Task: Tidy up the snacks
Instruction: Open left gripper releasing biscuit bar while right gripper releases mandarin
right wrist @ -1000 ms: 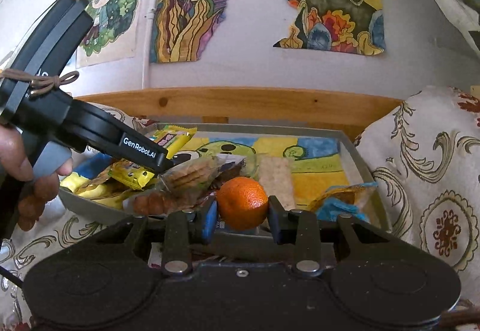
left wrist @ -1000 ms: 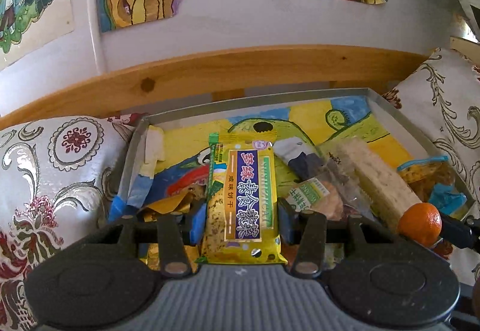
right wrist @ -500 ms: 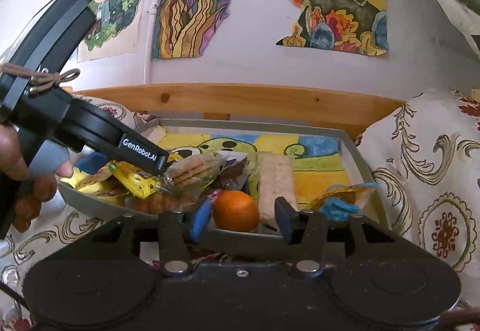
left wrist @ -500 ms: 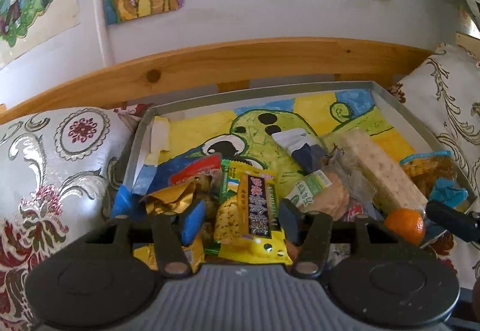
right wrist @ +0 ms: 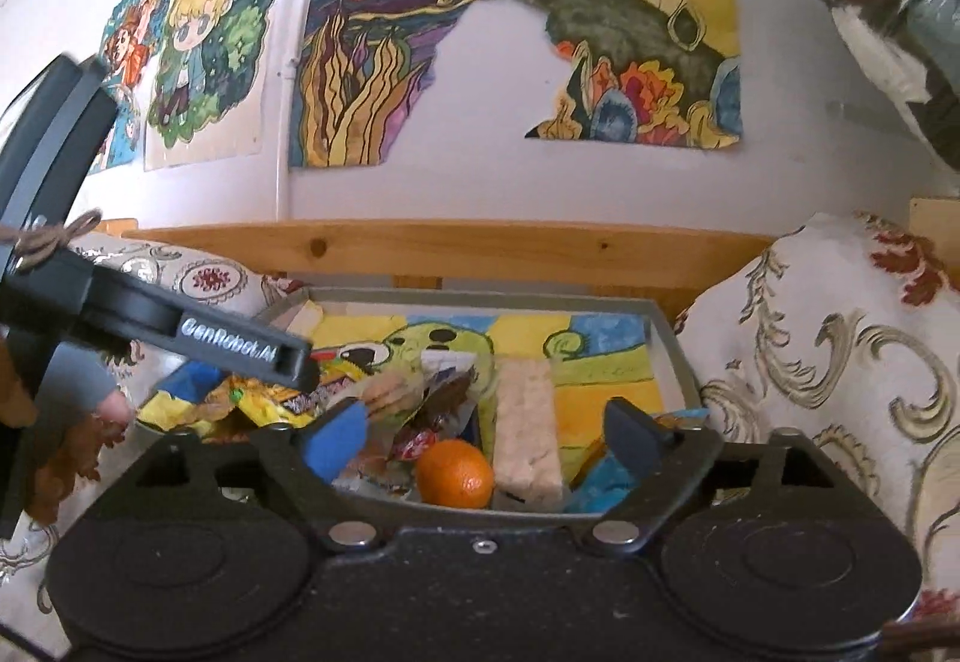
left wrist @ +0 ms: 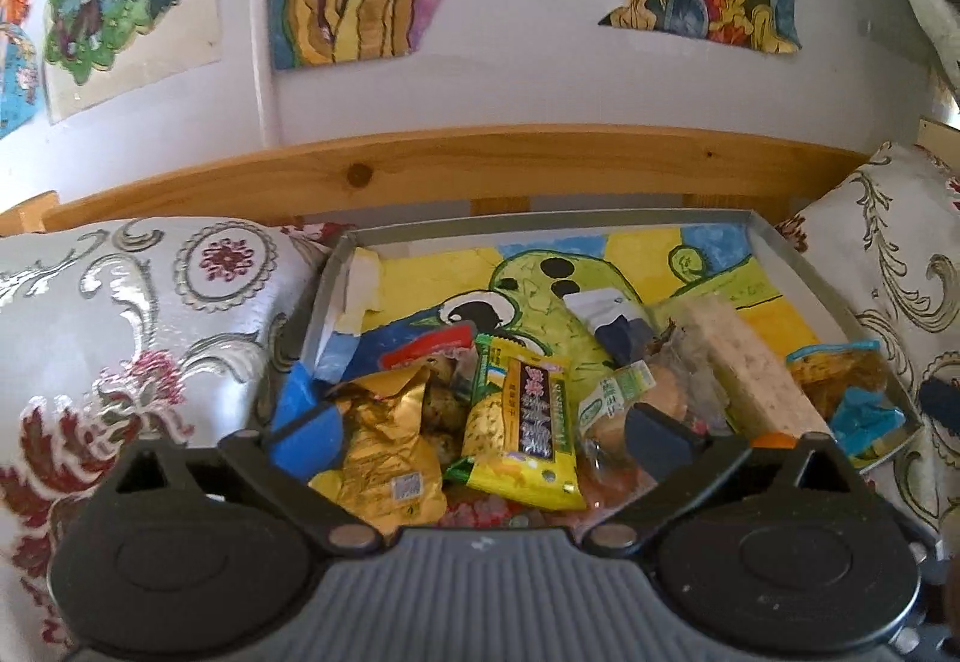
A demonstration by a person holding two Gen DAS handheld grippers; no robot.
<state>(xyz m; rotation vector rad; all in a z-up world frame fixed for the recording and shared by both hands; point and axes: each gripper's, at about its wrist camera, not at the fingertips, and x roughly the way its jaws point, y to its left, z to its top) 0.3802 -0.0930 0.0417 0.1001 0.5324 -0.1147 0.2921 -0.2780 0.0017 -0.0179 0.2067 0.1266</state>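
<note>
both fingers (left wrist: pixel 480 431) (right wrist: pixel 480 437) now spread wide, yellow-purple biscuit pack (left wrist: pixel 521 431) and orange (right wrist: pixel 455 473) released.

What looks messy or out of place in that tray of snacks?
The tray holds wrappers heaped at its near left: the yellow biscuit packet lies tilted across the gold foil packet. One orange, the only fruit, sits loose beside the pale bar.

A shallow grey tray (left wrist: pixel 831 296) sat between two patterned cushions (left wrist: pixel 138 314), its floor lined with a bright cartoon drawing (left wrist: pixel 540 290). Snack packets lay heaped at its near left, a pale bar (right wrist: pixel 528 422) and an orange (right wrist: pixel 454 473) alongside.
</note>
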